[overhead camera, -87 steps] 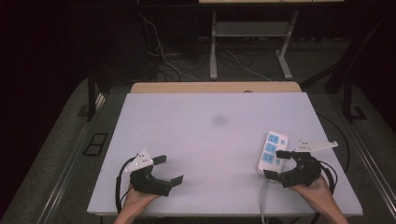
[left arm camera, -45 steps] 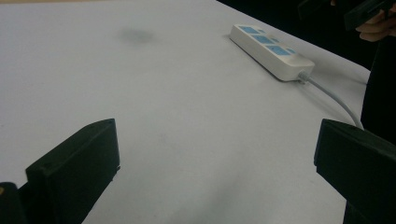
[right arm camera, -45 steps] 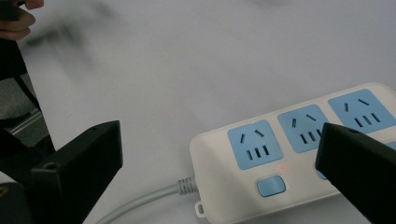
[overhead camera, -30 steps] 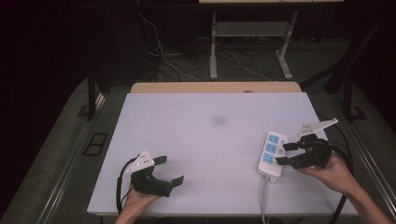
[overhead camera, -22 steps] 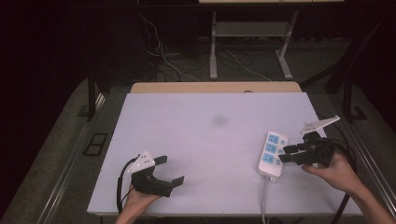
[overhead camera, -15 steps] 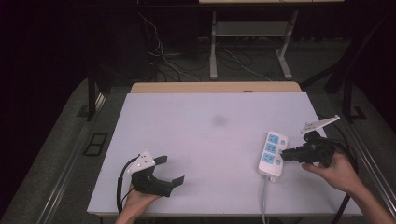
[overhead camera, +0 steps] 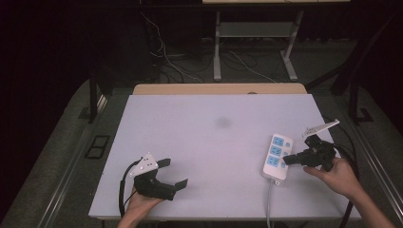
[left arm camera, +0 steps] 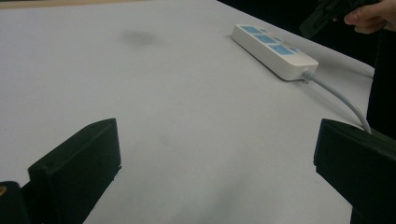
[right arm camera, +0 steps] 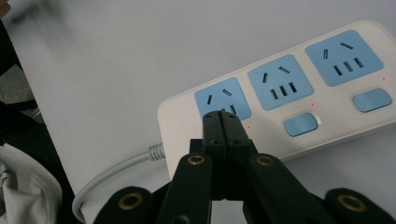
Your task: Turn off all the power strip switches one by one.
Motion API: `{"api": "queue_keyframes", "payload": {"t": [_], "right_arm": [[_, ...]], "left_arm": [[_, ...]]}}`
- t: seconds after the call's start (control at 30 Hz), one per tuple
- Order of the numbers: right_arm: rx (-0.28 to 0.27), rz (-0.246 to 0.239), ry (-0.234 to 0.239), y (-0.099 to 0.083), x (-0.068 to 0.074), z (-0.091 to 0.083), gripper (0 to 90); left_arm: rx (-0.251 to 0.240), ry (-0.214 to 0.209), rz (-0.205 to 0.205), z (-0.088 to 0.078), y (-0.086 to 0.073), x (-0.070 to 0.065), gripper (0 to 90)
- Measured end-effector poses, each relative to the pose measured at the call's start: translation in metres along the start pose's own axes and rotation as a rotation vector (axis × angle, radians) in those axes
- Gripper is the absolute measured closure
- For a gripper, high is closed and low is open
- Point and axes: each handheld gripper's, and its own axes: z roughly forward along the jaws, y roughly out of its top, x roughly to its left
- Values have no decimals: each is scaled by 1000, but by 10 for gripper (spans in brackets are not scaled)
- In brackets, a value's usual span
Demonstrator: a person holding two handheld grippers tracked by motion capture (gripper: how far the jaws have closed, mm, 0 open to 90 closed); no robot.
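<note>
The white rectangular table top [overhead camera: 214,137] is almost bare; a faint dark smudge [overhead camera: 222,122] lies near its middle, and nothing stands between the grippers and the strip. The white plastic power strip with three blue sockets [overhead camera: 276,156] lies flat near the right edge of the table, its long side running away from the person, and its grey round cable [overhead camera: 268,204] leaves the near end and goes off the front edge. In the right gripper view a small blue switch sits beside each socket, with a tiny red light close to it.

The person's right hand [overhead camera: 338,174] comes in from the lower right corner and holds the black right gripper [overhead camera: 289,160] roughly level, pointing to the left at the strip. The left hand [overhead camera: 140,205] rests at the front edge on the left side, well apart from the strip.

The jaws of the right gripper have just been closing and now they are pressed together with nothing between them. In the right gripper view [right arm camera: 221,122] their joined tips are over the near socket, beside its switch; whether they touch the strip I cannot tell. The black left gripper [overhead camera: 177,173] lies low over the table, its jaws spread wide and holding nothing; in the left gripper view the bare table is between them [left arm camera: 215,140]
</note>
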Motion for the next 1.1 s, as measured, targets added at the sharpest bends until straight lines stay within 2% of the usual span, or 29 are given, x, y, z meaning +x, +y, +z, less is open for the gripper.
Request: {"api": "queue_keyframes", "payload": {"t": [0.7,1.0,1.1], "right_arm": [[-14,39,-4,-13,-11,18,900],[-25,9,8,-14,-12,20,900],[-36,15,17,-15,-14,21,900]], "left_arm": [[-2,3,-1,-1,0,0,0],[0,2,4,0,0,-1,0],[0,2,4,0,0,-1,0]]}}
